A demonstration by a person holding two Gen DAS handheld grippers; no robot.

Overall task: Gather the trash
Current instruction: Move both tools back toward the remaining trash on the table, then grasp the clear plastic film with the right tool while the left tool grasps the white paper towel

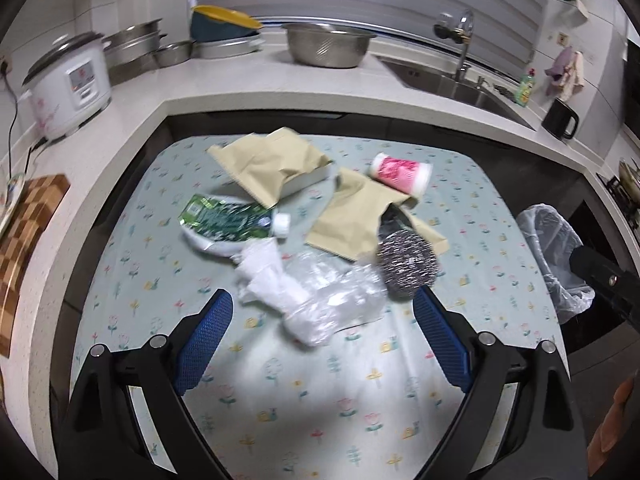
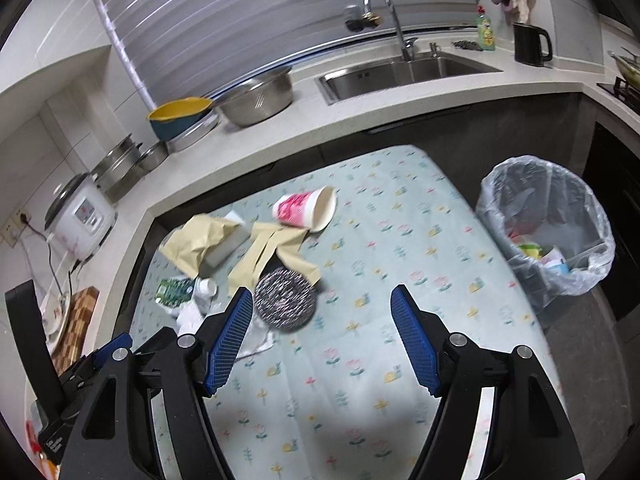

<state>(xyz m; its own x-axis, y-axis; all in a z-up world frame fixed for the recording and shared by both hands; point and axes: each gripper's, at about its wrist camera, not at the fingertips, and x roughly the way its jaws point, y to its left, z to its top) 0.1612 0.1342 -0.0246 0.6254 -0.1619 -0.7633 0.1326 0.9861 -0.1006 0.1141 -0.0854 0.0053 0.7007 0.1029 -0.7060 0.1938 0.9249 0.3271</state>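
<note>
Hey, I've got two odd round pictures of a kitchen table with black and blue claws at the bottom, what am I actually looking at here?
Those claws are two hand-held grippers; a person carries one in each hand. Each has a wide-angle camera looking along its blue fingers, so one picture comes from the left gripper and the other from the right gripper. Both are open and hold nothing.

On the flowered tablecloth lies trash: crumpled clear plastic, white tissue, a metal scouring pad, brown paper, a green wrapper and a tipped pink paper cup. Right of the table stands a lined trash bin with some rubbish already inside.

Behind are the counter, sink and rice cooker.
</note>
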